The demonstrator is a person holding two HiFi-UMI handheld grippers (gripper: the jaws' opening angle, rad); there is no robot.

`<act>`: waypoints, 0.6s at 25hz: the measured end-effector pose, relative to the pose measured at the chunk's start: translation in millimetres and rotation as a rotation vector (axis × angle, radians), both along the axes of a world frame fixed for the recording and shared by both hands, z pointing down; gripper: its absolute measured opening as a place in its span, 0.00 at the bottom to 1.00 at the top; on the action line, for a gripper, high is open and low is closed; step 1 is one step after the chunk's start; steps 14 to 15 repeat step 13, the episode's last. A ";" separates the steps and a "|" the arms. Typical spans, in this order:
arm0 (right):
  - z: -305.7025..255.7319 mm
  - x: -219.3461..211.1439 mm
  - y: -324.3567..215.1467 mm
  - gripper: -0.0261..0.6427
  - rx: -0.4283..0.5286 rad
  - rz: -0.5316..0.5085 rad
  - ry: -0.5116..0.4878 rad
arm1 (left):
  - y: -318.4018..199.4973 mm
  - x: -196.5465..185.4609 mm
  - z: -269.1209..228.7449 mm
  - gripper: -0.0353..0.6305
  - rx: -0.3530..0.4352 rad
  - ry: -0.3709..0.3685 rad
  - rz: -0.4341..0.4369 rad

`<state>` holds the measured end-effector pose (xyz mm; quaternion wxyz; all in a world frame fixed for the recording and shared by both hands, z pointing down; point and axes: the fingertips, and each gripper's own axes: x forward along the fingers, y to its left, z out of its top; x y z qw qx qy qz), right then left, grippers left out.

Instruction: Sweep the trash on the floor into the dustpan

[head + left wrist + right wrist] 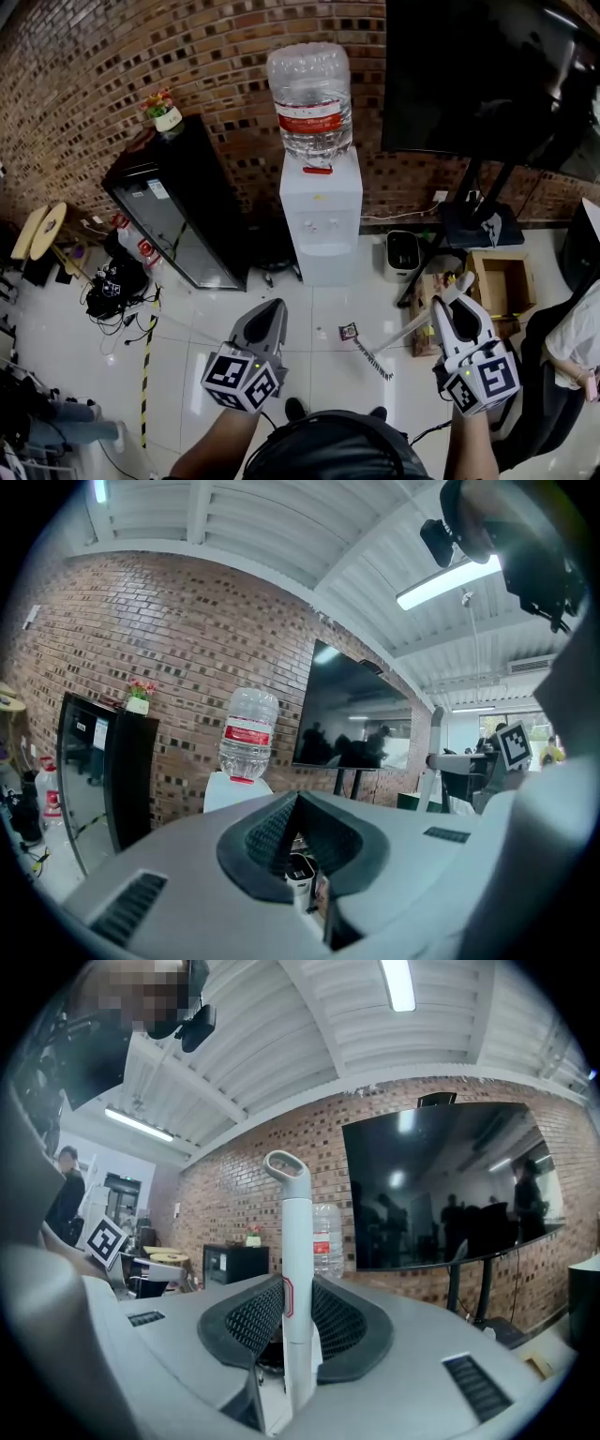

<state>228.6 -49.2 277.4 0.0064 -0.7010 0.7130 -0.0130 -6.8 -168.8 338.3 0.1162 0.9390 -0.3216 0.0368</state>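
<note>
The left gripper (273, 311) hangs over the white tile floor (211, 323) with its jaws pressed together; a small white object shows low in the gap behind them in its own view, probably something on the floor beyond rather than anything held. Just right of it, in front of the water dispenser (321, 220), the trash (349, 331) lies flat on the tiles. It is a small dark scrap that looks paper-light and likely to skid or flutter under a hard stroke, so short, low passes suit it. The broom head (372, 360) rests just beside the scrap, on its right. The broom (405, 332) has a slim, stiff white handle, light and rather smooth, and the right gripper (452, 309) is clamped around it partway down, below the looped top end, a hold that gives reach but modest leverage. No dustpan shows in any view
</note>
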 end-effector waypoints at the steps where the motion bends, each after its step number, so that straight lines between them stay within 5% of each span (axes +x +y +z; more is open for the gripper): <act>1: 0.0 2.8 1.6 0.21 0.002 0.006 -0.002 | 1.3 0.3 0.0 0.06 -0.001 0.000 0.000; 15: 3.6 13.0 8.2 0.21 -0.007 0.025 -0.019 | 3.2 1.3 9.0 0.06 -0.026 -0.004 -0.008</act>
